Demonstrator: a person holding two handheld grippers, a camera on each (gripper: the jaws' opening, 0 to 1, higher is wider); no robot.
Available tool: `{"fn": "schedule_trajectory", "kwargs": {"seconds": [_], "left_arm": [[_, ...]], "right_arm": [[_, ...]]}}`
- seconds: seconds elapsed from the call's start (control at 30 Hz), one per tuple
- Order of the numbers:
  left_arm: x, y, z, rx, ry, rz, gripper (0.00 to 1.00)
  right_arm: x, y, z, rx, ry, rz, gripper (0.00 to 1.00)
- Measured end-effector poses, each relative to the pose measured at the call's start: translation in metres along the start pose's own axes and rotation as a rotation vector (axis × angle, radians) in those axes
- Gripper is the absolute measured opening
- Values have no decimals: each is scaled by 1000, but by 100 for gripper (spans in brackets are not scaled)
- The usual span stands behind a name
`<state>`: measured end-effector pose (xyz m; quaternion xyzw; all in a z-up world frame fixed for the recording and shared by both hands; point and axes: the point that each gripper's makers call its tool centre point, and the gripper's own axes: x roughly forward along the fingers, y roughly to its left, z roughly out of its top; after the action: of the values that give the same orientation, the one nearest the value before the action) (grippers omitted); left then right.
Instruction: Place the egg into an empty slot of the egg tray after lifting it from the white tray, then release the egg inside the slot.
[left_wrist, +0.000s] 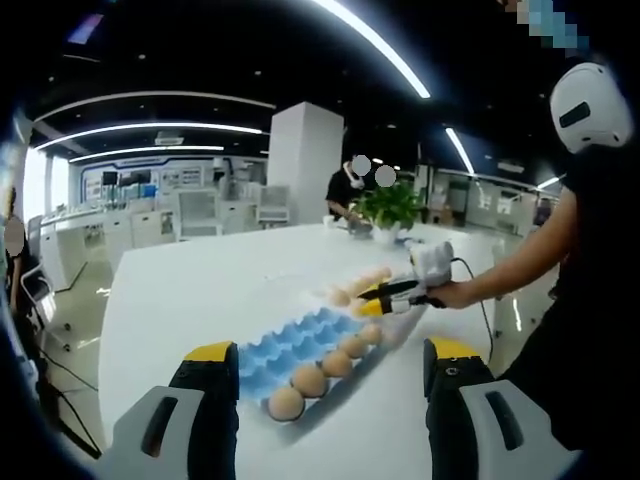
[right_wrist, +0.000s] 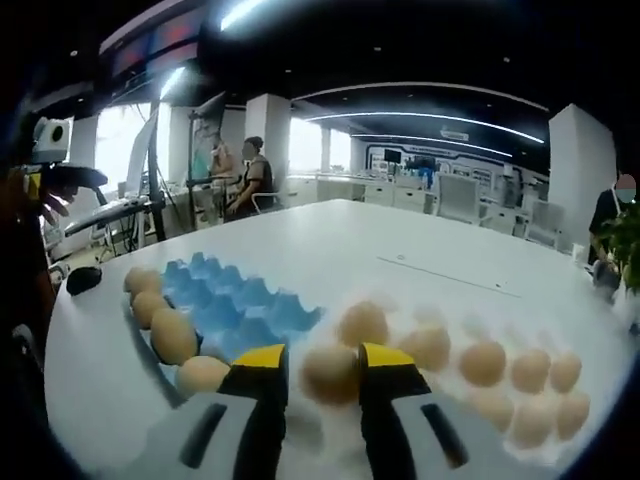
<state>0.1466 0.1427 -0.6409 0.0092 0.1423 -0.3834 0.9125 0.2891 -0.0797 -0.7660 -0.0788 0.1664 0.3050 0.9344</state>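
Right claw (right_wrist: 323, 378) clamped on an egg (right_wrist: 330, 374) over the white tray (right_wrist: 560, 440), blue egg tray (right_wrist: 235, 305) just left of it with four eggs along its near edge. Left claw (left_wrist: 330, 368) held apart above the table (left_wrist: 190, 290), well back from the egg tray (left_wrist: 300, 345); beyond it, the right claw (left_wrist: 385, 297) in a hand (left_wrist: 455, 293) over the eggs.

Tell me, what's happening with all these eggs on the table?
A person is moving eggs with handheld tongs. The right tongs sit around an egg in the white tray, which holds many more eggs; whether they are gripping it yet is hard to tell. Beside it lies the blue egg tray, with one row of eggs along its edge and the other slots empty. The left tongs hang open, holding nothing, pointed at the blue tray from farther back.
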Motion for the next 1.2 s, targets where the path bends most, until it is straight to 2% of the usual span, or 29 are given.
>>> {"fn": "schedule_trajectory", "kwargs": {"seconds": [0.07,0.2,0.43,0.47,0.67,0.8,0.93,1.2], "left_arm": [[1,0,1,0,-1,-2,76],[2,1,2,2,-3,-4,76],[2,2,2,3,-5,-6,75],[1,3,2,2,-6,-5,75],[1,5,1,-1,-5,-3,75],[2,4,0,-2,-4,-9,75],[2,5,0,-5,-7,-5,75],[1,7,-2,-7,0,-3,75]], "right_arm": [[0,-3,0,-5,12,-36,26],[1,-7,-1,6,19,-49,22],[3,-3,-8,-189,118,-70,25],[3,-4,-8,-126,115,-73,25],[3,-5,-8,-141,139,-63,25],[2,-5,-10,-95,142,-75,24],[2,-5,-10,-120,126,-67,24],[-2,-8,-5,-81,78,-65,22]]}}
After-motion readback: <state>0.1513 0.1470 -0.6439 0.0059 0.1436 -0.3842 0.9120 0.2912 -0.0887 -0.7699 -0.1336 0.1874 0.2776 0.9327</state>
